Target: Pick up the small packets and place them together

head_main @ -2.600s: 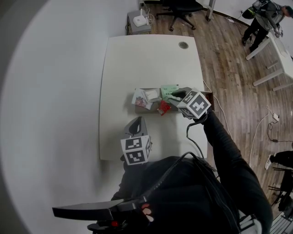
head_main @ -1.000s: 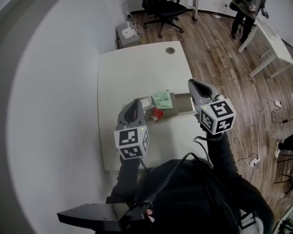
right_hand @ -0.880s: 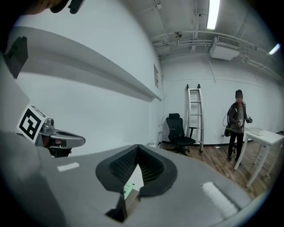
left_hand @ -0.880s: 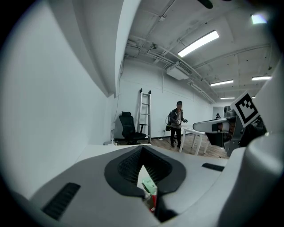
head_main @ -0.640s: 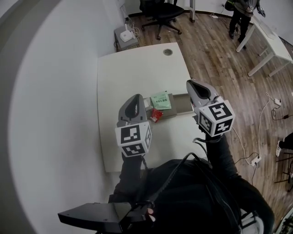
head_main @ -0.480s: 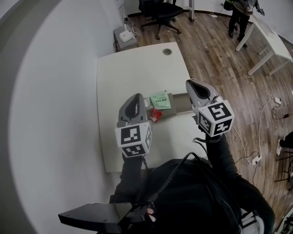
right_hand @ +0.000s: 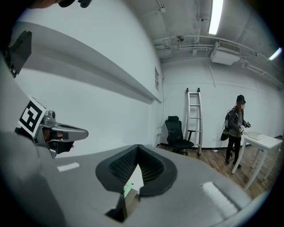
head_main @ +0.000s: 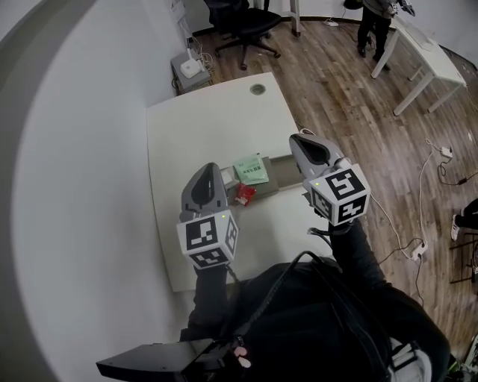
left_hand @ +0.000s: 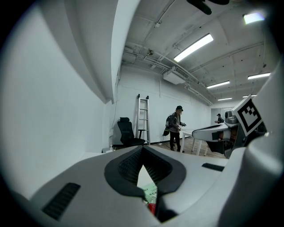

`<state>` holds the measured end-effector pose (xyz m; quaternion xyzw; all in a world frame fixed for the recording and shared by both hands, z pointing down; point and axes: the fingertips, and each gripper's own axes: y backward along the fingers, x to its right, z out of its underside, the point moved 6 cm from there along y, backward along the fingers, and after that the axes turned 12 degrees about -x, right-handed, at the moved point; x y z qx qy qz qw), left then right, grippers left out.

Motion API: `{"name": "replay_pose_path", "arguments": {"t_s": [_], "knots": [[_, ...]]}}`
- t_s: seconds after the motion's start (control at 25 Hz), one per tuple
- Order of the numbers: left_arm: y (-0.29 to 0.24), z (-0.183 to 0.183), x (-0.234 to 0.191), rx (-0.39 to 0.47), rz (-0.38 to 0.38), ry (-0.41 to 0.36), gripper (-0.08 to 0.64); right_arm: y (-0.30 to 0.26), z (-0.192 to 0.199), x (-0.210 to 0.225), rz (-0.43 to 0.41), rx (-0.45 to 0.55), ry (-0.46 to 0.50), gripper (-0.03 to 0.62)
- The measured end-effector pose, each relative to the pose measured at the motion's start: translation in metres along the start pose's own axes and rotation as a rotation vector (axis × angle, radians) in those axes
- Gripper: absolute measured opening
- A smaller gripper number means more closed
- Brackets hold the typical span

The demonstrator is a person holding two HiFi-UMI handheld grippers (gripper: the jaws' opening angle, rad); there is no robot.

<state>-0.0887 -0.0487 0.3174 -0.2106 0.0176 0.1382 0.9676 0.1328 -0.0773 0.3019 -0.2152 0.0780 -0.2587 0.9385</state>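
Both grippers are hovering side by side above the white table (head_main: 216, 112), neither touching anything. The left gripper (head_main: 203, 173) is showing its jaws closed together with nothing between them; in the left gripper view (left_hand: 143, 151) only a thin slit is staying open below the tips, and through it the green packet (left_hand: 150, 192) and a bit of the red packet (left_hand: 152, 207) are showing on the table beneath. The right gripper (head_main: 301, 142) is likewise sitting with its jaws pressed together and empty; its own view (right_hand: 137, 150) is showing an edge of the green packet (right_hand: 128, 189) and the cardboard box (right_hand: 132, 201) through the slit. In the head view the green packet (head_main: 250, 169) is lying flat at the left end of the cardboard box (head_main: 282, 173), the red packet (head_main: 244, 194) is lying just beside the box on the table, toward the person, and a pale packet (head_main: 227, 177) is peeking out from behind the left gripper, too hidden to describe further. All packets are sitting close together between the two grippers. Beyond the table's far end an office chair (head_main: 243, 26) is standing on the wood floor, a person (head_main: 371, 22) is standing by another white desk, and a ladder (left_hand: 142, 119) is leaning on the far wall.
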Motion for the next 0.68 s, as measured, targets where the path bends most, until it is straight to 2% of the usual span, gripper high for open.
{"name": "replay_pose_path", "arguments": {"t_s": [0.68], "knots": [[-0.002,0.0009,-0.004,0.005,0.001,-0.001,-0.002,-0.0015,0.003,0.003,0.01,0.004,-0.001,0.0]]}}
